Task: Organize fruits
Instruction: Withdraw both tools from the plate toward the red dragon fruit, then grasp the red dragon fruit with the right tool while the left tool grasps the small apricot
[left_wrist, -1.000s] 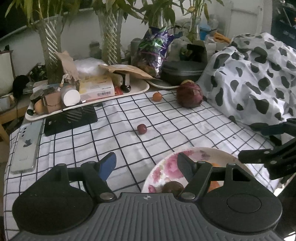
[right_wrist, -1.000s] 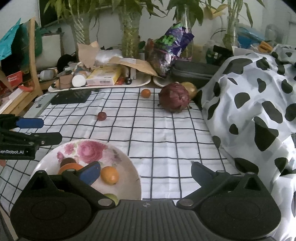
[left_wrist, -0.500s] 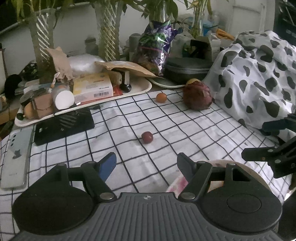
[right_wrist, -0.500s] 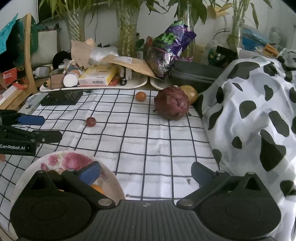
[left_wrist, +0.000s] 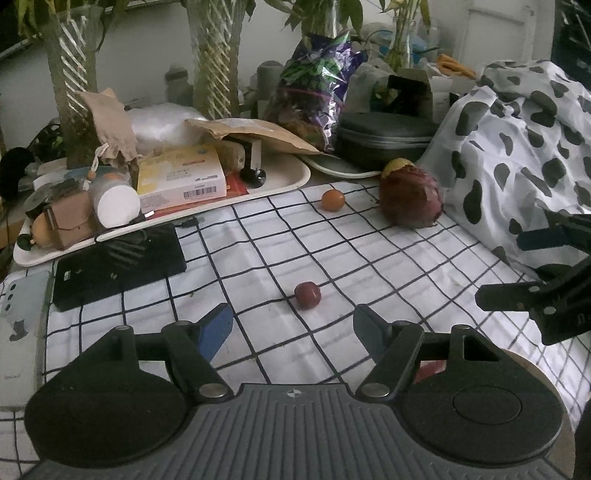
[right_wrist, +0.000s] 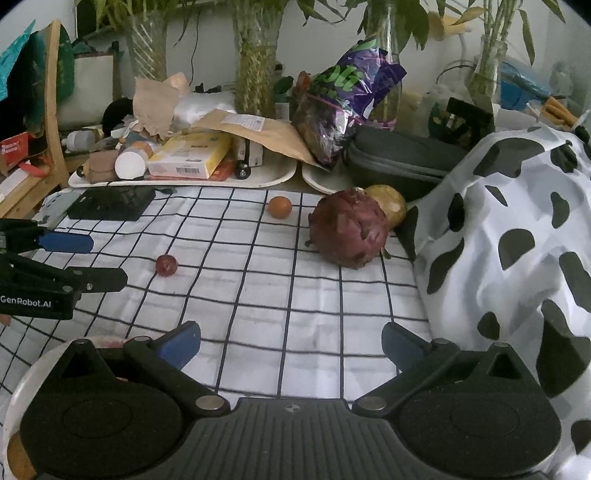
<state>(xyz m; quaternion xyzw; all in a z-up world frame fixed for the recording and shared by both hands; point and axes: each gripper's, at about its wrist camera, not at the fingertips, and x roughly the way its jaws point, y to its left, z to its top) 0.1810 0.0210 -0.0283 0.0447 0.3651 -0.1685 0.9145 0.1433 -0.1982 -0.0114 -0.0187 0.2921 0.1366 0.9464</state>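
A small dark red fruit (left_wrist: 307, 294) lies on the checked cloth just ahead of my open, empty left gripper (left_wrist: 291, 328); it also shows in the right wrist view (right_wrist: 166, 264). A small orange fruit (left_wrist: 332, 199) and a large purple-red fruit (left_wrist: 410, 197) with a yellow fruit (left_wrist: 397, 163) behind it lie farther back. In the right wrist view the large fruit (right_wrist: 348, 232) is ahead of my open, empty right gripper (right_wrist: 290, 341), with the orange fruit (right_wrist: 279, 206) to its left. The flowered plate (left_wrist: 532, 365) is mostly hidden under both grippers.
A white tray (left_wrist: 288, 181) full of boxes and clutter lines the back. A black flat device (left_wrist: 118, 264) and a phone (left_wrist: 22, 317) lie at the left. A cow-print cloth (left_wrist: 517, 147) rises on the right. A dark case (left_wrist: 384, 138) and vases stand behind.
Both grippers have moved forward over the cloth. The plate has slid out of view beneath them, and the loose fruits are nearer. Both jaws stay open.
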